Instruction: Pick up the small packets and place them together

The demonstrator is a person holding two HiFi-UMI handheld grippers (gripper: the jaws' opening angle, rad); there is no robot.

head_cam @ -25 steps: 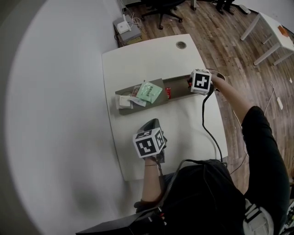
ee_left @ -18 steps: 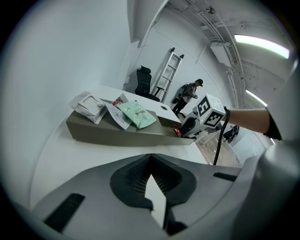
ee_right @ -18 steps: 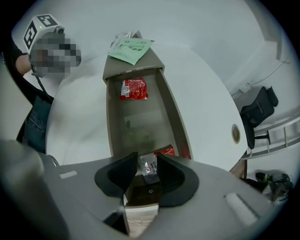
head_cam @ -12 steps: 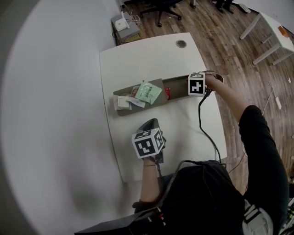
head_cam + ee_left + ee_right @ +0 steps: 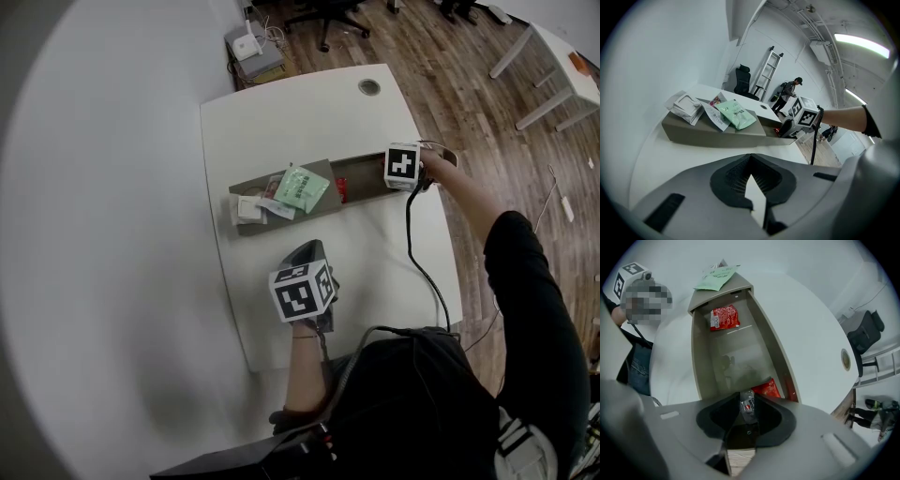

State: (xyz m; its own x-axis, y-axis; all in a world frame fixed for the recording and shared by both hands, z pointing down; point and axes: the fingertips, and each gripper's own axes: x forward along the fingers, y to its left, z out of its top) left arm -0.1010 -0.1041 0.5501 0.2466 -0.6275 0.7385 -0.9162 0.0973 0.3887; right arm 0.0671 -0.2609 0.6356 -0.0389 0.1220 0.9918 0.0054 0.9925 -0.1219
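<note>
A long grey tray (image 5: 281,223) lies across the white table. At its left end are piled a green packet (image 5: 302,187) and white packets (image 5: 250,208). A red packet (image 5: 341,189) lies on the tray floor. My right gripper (image 5: 401,174) points straight down into the tray's right end. Its jaws have just been closing and now pinch a small clear packet (image 5: 746,408) with a red logo. Another red packet (image 5: 766,388) lies just under it. My left gripper (image 5: 314,251) hangs shut and empty over the table's near side, apart from the tray.
A round cable hole (image 5: 369,88) is in the table's far right corner. The right gripper's cable (image 5: 417,253) trails over the right edge. A white wall runs along the left. A wooden floor, an office chair (image 5: 328,19) and another table lie beyond.
My right gripper has sunk a little into the tray's right end. The left gripper has kept still.
</note>
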